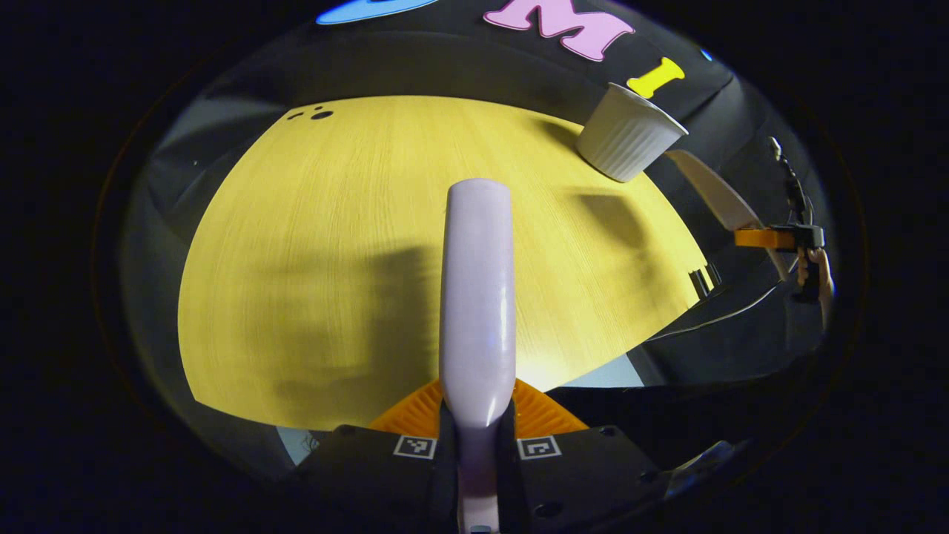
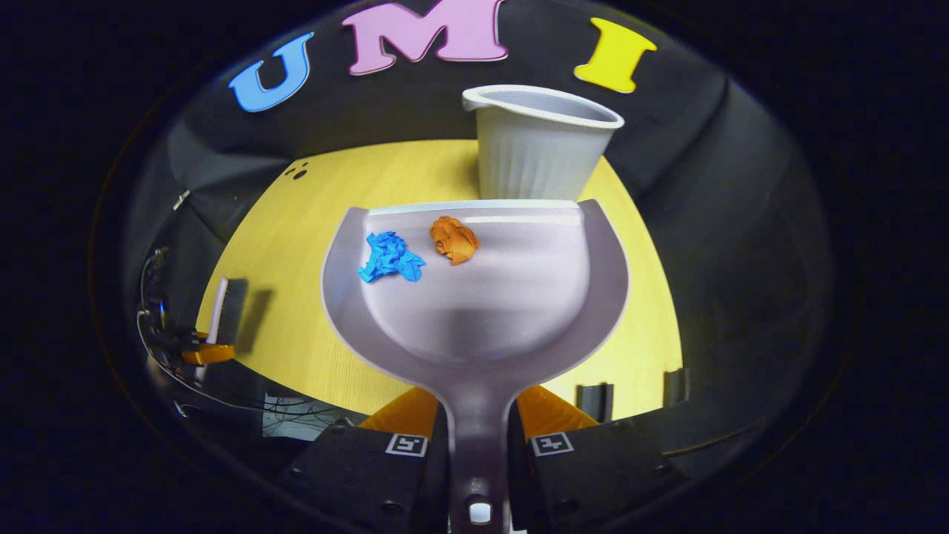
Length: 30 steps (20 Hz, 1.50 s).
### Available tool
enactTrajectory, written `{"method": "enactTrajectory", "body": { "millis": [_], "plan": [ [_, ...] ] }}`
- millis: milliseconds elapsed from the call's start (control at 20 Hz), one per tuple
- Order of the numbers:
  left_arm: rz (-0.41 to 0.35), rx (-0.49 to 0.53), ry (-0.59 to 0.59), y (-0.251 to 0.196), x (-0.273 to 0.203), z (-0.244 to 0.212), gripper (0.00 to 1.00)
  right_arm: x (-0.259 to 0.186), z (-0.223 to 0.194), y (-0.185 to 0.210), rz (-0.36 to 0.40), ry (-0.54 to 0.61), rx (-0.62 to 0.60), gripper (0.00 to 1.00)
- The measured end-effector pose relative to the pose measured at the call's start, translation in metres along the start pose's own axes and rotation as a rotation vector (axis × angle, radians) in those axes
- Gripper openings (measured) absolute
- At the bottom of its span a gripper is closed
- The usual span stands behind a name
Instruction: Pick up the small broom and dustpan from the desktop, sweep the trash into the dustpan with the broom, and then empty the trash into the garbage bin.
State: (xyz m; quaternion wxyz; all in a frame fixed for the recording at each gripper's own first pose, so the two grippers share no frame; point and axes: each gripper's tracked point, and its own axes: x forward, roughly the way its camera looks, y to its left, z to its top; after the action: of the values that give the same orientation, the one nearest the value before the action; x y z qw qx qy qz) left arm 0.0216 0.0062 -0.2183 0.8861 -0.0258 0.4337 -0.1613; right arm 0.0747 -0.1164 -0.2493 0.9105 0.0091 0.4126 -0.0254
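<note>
The yellow desk (image 2: 282, 245) is seen below both tools, with the white ribbed bin (image 2: 537, 148) standing at its far edge, mouth up. In the right gripper view the dustpan (image 2: 489, 297) is held by its handle, on which the right gripper (image 2: 478, 437) is closed from both sides; the pan's long axis runs straight ahead from the fingers, and its open lip is pointed at the bin, just short of the bin's wall. It seems to be kept about level — judged so that nothing slides off before the lip clears the rim. Two crumpled scraps are carried in it near the lip: a blue wad (image 2: 389, 258) and, just beside it, an orange wad (image 2: 454, 239). In the left gripper view the broom (image 1: 478, 297) is gripped by the closed left gripper (image 1: 478, 445), its pale length pointing forward over bare desk; it is apparently held aside, well apart from the pan, its work judged done. Emptying is not yet done.
</note>
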Motion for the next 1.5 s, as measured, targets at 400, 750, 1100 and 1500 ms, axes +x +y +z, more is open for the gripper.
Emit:
{"method": "enactTrajectory", "body": {
  "millis": [400,750,1100,1500],
  "plan": [
    [0.024,0.017,-0.008,0.013,-0.014,-0.001,0.25,-0.015,0.022,-0.015,-0.018,-0.044,0.104,0.35],
    [0.042,-0.032,-0.014,0.019,-0.024,0.002,0.25,-0.007,0.053,-0.006,0.002,-0.08,0.185,0.35],
    [0.087,-0.118,-0.029,0.042,-0.034,0.007,0.25,0.007,0.065,-0.023,-0.054,-0.05,0.191,0.35],
    [0.127,-0.16,-0.015,0.051,-0.033,0.006,0.25,0.016,0.077,-0.081,-0.295,-0.084,-0.032,0.35]
  ]
}}
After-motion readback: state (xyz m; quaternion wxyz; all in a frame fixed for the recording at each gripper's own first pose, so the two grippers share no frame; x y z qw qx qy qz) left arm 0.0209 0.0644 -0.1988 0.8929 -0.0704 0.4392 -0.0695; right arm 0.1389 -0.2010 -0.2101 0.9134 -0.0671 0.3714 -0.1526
